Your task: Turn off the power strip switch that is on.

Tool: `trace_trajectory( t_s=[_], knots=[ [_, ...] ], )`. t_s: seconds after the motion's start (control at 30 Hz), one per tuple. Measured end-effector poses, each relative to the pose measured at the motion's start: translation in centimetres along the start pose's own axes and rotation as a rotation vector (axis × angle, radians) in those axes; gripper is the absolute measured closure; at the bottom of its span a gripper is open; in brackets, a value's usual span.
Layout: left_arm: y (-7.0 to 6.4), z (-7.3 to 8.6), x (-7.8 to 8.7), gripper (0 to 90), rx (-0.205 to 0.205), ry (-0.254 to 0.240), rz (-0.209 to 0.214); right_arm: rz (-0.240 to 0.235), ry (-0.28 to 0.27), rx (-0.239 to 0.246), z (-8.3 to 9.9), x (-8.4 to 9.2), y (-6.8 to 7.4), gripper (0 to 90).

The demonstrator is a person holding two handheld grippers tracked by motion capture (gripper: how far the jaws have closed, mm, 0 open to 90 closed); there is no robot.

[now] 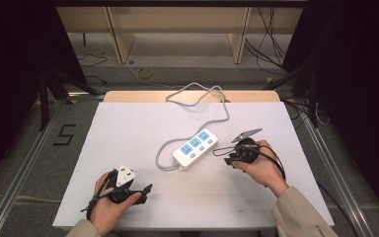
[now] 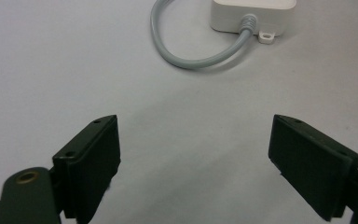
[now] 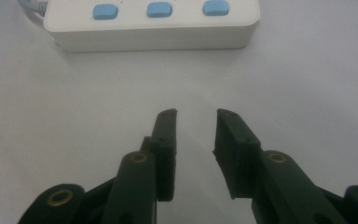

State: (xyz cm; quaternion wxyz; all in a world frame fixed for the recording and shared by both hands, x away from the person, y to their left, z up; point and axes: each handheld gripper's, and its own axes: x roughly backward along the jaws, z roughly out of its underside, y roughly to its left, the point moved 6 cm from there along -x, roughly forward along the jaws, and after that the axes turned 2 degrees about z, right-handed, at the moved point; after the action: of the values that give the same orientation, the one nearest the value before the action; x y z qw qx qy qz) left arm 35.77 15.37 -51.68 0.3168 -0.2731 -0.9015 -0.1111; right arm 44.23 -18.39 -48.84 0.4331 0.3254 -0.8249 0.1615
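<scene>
A white power strip (image 1: 193, 148) with three blue sockets and blue buttons lies at an angle in the middle of the table. Its grey cable (image 1: 197, 96) loops from the near end and runs off the far edge. My left gripper (image 1: 145, 190) rests near the front left, pointing right. Its jaws stand wide open and empty (image 2: 196, 149), with the strip's cable end (image 2: 251, 14) ahead. My right gripper (image 1: 218, 151) sits just right of the strip, pointing at it. Its jaws are a narrow gap apart (image 3: 196, 116) with nothing between them, facing the strip's button side (image 3: 151, 23).
The white tabletop (image 1: 128, 128) has bare room left of and in front of the strip. Past the far edge are a wooden frame (image 1: 121, 34), loose cables on the floor (image 1: 143, 73) and dark stands at both sides.
</scene>
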Motion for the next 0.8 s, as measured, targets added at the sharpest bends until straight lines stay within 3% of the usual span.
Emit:
trace_trajectory(
  t_s=[0.33, 0.8],
  knots=[
    [0.0, 0.0, 0.0, 16.2, -0.002, 0.003, 0.000, 0.003, -0.037, -0.024, 1.9, 0.9, 0.0, 61.2],
    [0.0, 0.1, 0.0, 16.2, 0.003, 0.005, 0.000, -0.006, -0.107, -0.009, 4.7, 1.6, 0.2, 52.1]
  ],
)
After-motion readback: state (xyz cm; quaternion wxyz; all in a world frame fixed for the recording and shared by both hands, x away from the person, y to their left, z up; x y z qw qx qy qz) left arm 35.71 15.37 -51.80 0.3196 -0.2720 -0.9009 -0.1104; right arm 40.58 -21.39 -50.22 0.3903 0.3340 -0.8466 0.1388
